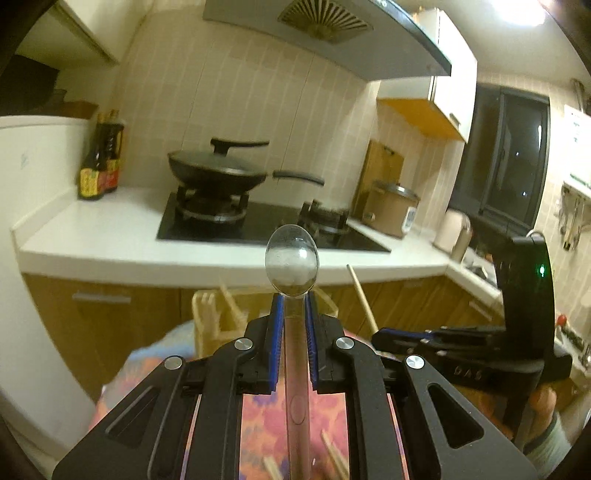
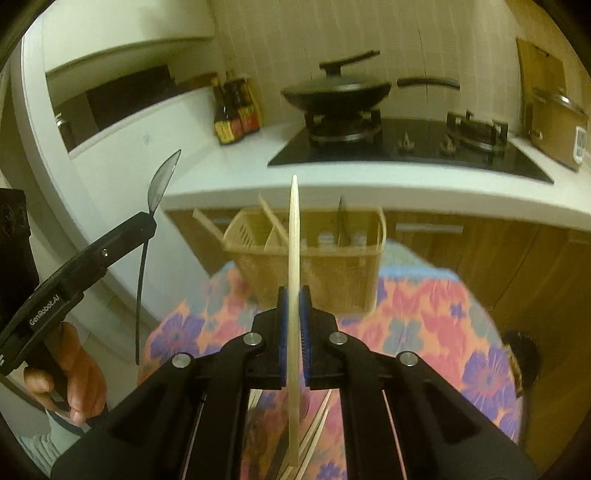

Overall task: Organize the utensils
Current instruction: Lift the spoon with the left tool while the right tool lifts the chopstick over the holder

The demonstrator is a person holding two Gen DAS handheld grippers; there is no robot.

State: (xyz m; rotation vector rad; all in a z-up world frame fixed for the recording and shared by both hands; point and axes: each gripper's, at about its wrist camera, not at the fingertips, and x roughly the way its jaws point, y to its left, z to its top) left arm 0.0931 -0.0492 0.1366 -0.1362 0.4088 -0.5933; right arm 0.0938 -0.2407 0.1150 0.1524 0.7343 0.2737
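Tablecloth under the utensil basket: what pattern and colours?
Floral: purple-blue flowers on an orange-pink ground, on the tablecloth. Clearest in the right wrist view.

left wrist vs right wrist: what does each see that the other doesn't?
Left wrist only: range hood, dark window, pale kettle, and the clear spoon bowl-on in the left gripper.

Right wrist only: the basket's full front with its dividers, loose chopsticks on the floral cloth, and the hand on the left gripper's handle.

Both: wok, sauce bottles, stove, rice cooker, and the right gripper shut on one chopstick.
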